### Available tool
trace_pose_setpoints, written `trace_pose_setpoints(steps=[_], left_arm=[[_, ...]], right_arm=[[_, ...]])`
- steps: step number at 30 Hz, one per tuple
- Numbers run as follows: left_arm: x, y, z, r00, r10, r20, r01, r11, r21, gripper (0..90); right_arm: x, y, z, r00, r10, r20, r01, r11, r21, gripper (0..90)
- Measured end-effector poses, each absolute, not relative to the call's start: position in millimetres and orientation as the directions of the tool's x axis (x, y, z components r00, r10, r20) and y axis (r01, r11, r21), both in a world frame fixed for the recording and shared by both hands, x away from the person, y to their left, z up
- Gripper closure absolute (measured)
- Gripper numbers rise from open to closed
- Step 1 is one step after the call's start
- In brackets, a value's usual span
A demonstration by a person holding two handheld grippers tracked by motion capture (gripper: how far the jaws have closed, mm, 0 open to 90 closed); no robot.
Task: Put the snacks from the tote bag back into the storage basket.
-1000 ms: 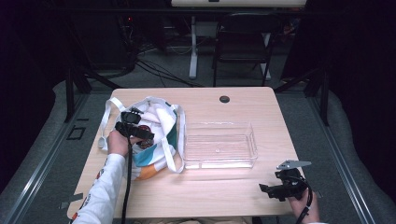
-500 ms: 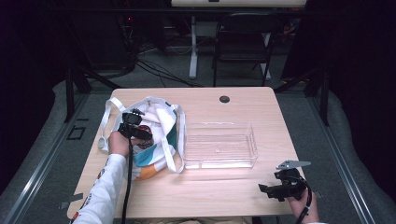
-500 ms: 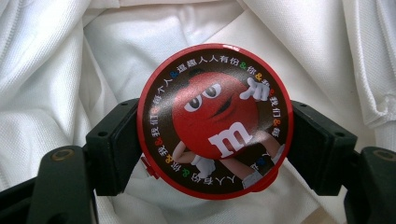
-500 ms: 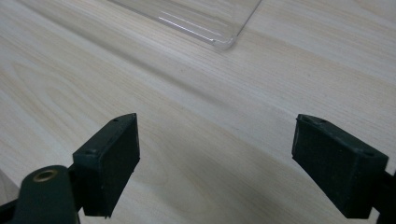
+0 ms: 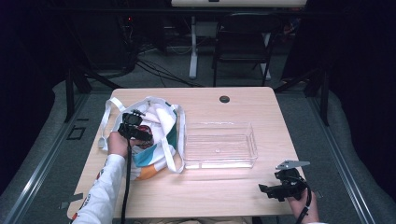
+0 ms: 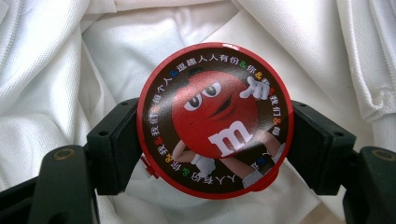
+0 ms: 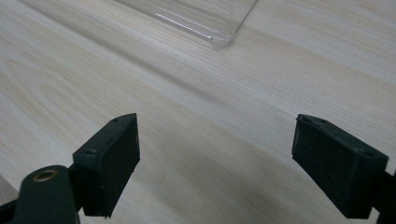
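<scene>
At left of the high view: a white tote bag (image 5: pixel 161 135) with teal and orange patches, slumped on the wooden table (image 5: pixel 224 191), straps trailing toward the upper left of the tabletop. Over the bag's open mouth, the left gripper (image 5: pixel 140 135), held by a hand (image 5: pixel 116 143) in a white sleeve (image 5: pixel 100 196) coming up from the lower left. In the left gripper view, at frame centre: a round red candy tin (image 6: pixel 215 121), lid printed with a red cartoon character, a white "m" and a ring of small characters, clamped edge to edge between the two black jaws. White cloth of the bag all around and behind the tin. Whether the tin rests on the cloth or hangs just above it: hard to tell from this angle.

Centre of the high view: a clear plastic tray (image 5: pixel 219 161), just beside the bag's right edge, nothing visible inside. Farther back, near the table's far edge, a small dark round disc (image 5: pixel 224 99).

Lower right of the high view: the right gripper (image 5: pixel 268 190), low at the table's near edge, well apart from the tray. In the right gripper view: jaws spread wide, bare wood grain between them, one corner of the tray (image 7: pixel 219 39) at the top of the frame.
</scene>
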State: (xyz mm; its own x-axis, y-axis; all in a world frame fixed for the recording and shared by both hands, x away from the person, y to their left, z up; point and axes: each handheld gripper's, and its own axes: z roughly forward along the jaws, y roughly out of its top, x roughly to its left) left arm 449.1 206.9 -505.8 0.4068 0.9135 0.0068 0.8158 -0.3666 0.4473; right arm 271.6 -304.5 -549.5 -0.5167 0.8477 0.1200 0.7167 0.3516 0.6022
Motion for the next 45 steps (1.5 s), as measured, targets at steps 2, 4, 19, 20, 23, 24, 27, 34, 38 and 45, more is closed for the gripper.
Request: trace_pose_setpoints(steps=[2,4,19,20,23,24,27,34,38,45], left_arm=[[449.0,207.2,-505.0,0.405,0.914,0.008,0.818,-0.367,0.444,25.5],[448.5,207.6,-503.7,0.406,0.914,0.011,0.817,-0.368,0.444,25.5],[443.1,212.7,-486.1,0.424,0.906,0.007,0.801,-0.379,0.463,25.5],[442.7,213.1,-485.1,0.423,0.906,0.005,0.801,-0.376,0.465,25.6],[441.6,214.0,-482.5,0.425,0.905,0.005,0.800,-0.379,0.466,25.5],[441.3,214.1,-481.9,0.426,0.905,0.007,0.799,-0.379,0.467,25.5],[440.5,214.3,-479.7,0.430,0.903,0.005,0.798,-0.382,0.466,25.5],[438.3,211.5,-473.1,0.449,0.894,-0.001,0.789,-0.396,0.469,25.6],[436.7,209.9,-469.1,0.458,0.889,-0.005,0.783,-0.400,0.476,25.6],[433.8,208.2,-462.4,0.476,0.879,0.003,0.774,-0.420,0.473,25.6]], right_arm=[[271.7,-304.6,-549.4,-0.518,0.847,0.123,0.718,0.351,0.601,14.8],[271.6,-304.7,-549.3,-0.518,0.846,0.126,0.717,0.350,0.602,14.8],[271.2,-305.2,-549.1,-0.514,0.850,0.117,0.716,0.350,0.604,14.8],[271.2,-305.2,-549.0,-0.516,0.849,0.116,0.716,0.353,0.602,14.8],[271.1,-305.1,-548.9,-0.517,0.848,0.116,0.716,0.354,0.601,14.8],[271.2,-305.1,-548.9,-0.516,0.849,0.115,0.716,0.354,0.602,14.8],[271.1,-305.1,-548.8,-0.516,0.849,0.114,0.716,0.355,0.601,14.8],[270.8,-305.3,-548.7,-0.518,0.848,0.110,0.715,0.359,0.601,14.8],[270.6,-304.8,-548.7,-0.516,0.849,0.111,0.715,0.356,0.602,14.8],[270.6,-305.1,-548.9,-0.516,0.850,0.107,0.714,0.358,0.602,14.8]])
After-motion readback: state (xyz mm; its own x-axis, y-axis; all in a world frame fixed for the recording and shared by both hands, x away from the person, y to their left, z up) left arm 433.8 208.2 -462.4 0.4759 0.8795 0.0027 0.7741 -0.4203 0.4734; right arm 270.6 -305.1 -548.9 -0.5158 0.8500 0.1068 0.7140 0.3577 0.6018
